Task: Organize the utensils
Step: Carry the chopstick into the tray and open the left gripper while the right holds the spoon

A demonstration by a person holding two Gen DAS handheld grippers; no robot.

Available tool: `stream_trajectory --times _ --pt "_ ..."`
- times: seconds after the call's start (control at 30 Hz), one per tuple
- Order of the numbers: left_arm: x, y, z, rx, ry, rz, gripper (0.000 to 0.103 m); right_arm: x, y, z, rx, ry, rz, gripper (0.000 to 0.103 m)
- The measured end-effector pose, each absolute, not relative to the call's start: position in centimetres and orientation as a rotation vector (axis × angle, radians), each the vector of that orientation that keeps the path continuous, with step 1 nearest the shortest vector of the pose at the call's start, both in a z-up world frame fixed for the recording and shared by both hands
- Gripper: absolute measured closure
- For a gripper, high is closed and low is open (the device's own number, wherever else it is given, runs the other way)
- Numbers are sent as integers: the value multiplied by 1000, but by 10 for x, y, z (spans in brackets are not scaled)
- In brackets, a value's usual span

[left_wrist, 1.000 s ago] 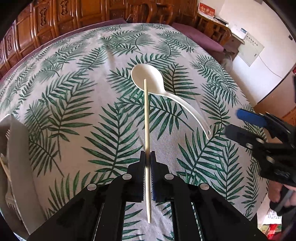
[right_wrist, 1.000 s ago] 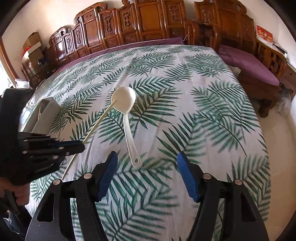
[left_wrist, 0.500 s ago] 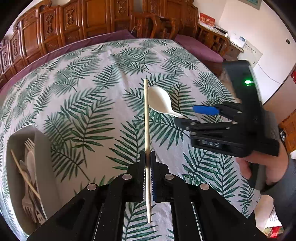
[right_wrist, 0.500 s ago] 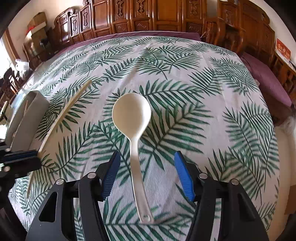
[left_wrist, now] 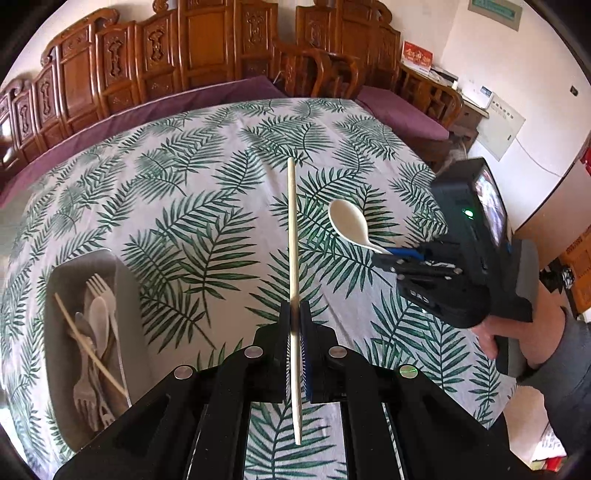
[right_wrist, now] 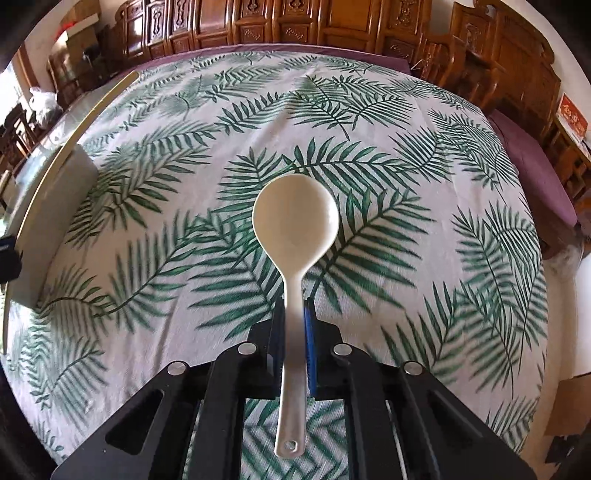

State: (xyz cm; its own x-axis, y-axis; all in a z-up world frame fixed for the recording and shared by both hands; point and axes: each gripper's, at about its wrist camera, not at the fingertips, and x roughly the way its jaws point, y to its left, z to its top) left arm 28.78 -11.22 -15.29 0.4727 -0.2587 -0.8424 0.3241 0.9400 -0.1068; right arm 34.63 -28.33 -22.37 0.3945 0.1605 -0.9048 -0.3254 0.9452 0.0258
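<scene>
My left hand-held gripper (left_wrist: 294, 343) is clenched on a chopstick (left_wrist: 293, 266), held above the leaf-print bench (left_wrist: 192, 192). My right hand-held gripper (right_wrist: 294, 332) grasps the white spoon (right_wrist: 295, 221) by its handle, near the bench's right edge. The grey utensil tray (left_wrist: 62, 354) sits at the left edge.

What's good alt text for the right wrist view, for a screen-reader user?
The right claw is shut on the handle of a white spoon, whose bowl points away from the camera over a leaf-print tablecloth. A grey tray sits at the table's left edge, and carved wooden furniture lines the back wall.
</scene>
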Motion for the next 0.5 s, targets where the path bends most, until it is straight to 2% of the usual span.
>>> stream_trajectory --times 0.5 --pt "255 -88 -115 54 949 -362 99 272 -276 -166 -78 1030 324 92"
